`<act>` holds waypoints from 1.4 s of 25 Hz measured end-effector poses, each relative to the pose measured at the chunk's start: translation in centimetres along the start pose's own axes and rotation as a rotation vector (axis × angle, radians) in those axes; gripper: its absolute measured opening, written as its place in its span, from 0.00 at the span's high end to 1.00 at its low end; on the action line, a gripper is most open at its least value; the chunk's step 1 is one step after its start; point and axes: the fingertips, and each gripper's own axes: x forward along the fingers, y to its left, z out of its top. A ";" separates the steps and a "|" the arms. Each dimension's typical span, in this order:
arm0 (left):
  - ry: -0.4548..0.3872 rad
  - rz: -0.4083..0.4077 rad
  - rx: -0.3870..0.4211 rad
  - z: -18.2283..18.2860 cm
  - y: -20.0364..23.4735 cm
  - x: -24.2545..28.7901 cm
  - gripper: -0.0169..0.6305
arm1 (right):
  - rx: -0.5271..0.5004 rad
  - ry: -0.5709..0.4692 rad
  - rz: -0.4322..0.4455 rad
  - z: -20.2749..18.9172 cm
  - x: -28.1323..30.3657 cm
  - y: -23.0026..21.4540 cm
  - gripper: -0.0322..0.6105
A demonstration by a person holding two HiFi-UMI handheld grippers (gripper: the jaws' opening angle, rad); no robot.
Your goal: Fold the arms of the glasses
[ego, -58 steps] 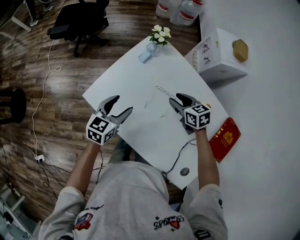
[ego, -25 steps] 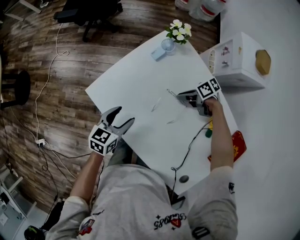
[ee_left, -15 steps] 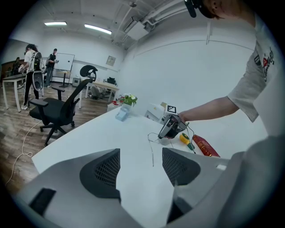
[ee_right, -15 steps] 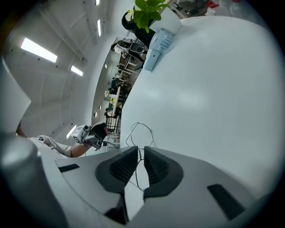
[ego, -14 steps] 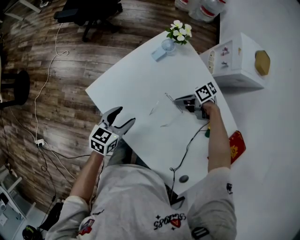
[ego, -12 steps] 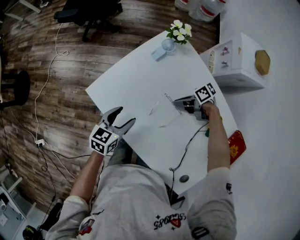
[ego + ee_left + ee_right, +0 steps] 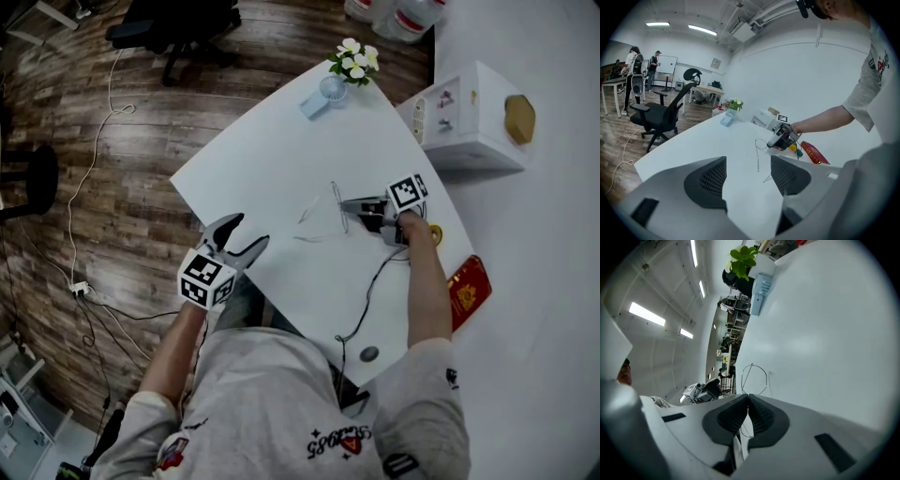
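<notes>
The left gripper, lower left of centre in the head view, sits on a bent left forearm, its jaws spread and empty. The right gripper, right of centre on the outstretched right forearm, points toward frame left. Its jaws have just been closing and now pinch the thin wire of the glasses.

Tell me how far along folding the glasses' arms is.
Nothing looks folded yet: both arms of the thin wire-framed glasses appear splayed on the white table. In hand: right gripper shut on the rim. Left gripper open, empty. Both folds remain.
</notes>
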 end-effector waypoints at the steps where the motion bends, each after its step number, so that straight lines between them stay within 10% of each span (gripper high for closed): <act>1: -0.001 -0.003 0.002 0.1 -0.1 -0.2 0.52 | -0.005 -0.025 -0.003 0.0 -0.1 0.2 0.93; 8: -0.011 -0.024 0.012 0.4 -0.8 -1.0 0.52 | 0.311 -0.226 -0.107 -2.3 -2.1 0.7 0.94; 19: -0.080 -0.119 -0.074 2.0 -2.7 -4.6 0.52 | 0.290 -0.516 -0.024 -3.0 -4.1 8.7 0.94; 35: 0.074 -0.719 0.075 9.2 -10.9 -7.3 0.57 | 0.187 -0.516 -0.027 -8.1 -3.3 18.9 0.94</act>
